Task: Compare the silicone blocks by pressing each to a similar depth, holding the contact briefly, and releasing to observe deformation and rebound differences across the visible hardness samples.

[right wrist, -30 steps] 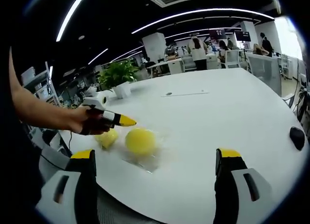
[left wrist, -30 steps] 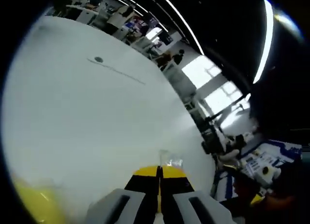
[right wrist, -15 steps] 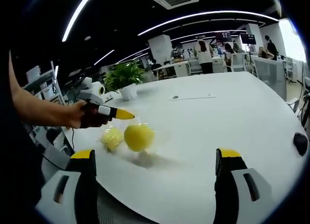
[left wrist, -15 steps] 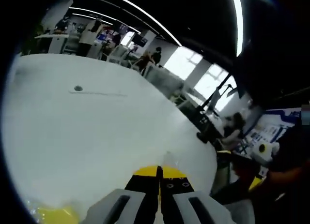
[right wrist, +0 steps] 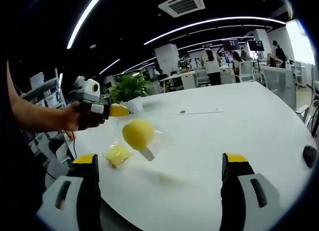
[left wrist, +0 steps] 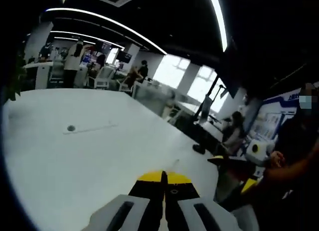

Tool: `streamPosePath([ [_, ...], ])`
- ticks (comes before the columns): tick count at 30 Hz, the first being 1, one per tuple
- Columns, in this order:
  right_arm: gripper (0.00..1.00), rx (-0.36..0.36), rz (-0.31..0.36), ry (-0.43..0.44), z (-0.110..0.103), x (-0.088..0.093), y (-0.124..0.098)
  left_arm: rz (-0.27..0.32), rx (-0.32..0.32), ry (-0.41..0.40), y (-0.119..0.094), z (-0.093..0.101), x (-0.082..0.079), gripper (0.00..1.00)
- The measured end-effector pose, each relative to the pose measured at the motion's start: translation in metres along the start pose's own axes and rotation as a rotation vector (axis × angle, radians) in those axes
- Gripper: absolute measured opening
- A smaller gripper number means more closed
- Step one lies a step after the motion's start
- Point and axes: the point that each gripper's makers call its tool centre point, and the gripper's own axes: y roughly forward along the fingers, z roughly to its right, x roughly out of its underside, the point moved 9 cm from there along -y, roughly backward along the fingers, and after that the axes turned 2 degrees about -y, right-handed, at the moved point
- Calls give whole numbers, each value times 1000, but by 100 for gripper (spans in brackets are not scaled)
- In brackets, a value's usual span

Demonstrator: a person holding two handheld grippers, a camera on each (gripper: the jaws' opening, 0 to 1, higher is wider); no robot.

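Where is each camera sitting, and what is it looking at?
Left gripper view: rides on the left tongs, whose yellow tips are shut together; it faces across the white table toward an office, with the person's arm at the right edge.
Right gripper view: rides on the right tongs, jaws wide apart; it faces a yellow ball in clear wrap, a yellow block and the person's hand holding the left tongs.
Shared: the white table and the left tongs.

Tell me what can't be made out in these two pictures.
- Right gripper view: the yellow ball sits in a clear wrap; whether the left gripper grips that wrap is too blurred to tell.
- Same view: the yellow block is small and blurred, hardness unreadable.
- Left gripper view: the closed fingers hide what they pinch.
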Motion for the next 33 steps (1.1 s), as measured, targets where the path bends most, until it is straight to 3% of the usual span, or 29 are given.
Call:
streamPosePath([
  [10,96,-78,45,-38,-2,-29,10,89,103,43,-15,35,-52,0],
  [14,96,-138,88,-83,-4,-47,17,94,136,56,-20,49,-72,0],
  [16,96,-180,100,-54,-4,-56,21,93,145,56,-23,56,-79,0],
  [24,96,-281,137,-117,-14,-70,34,101,165,30,-32,68,-76,0],
  [30,79,-385,165,-63,-24,-70,49,88,187,15,-40,75,-66,0],
  [33,75,-434,179,-71,-30,-70,56,84,218,6,-45,82,-65,0],
])
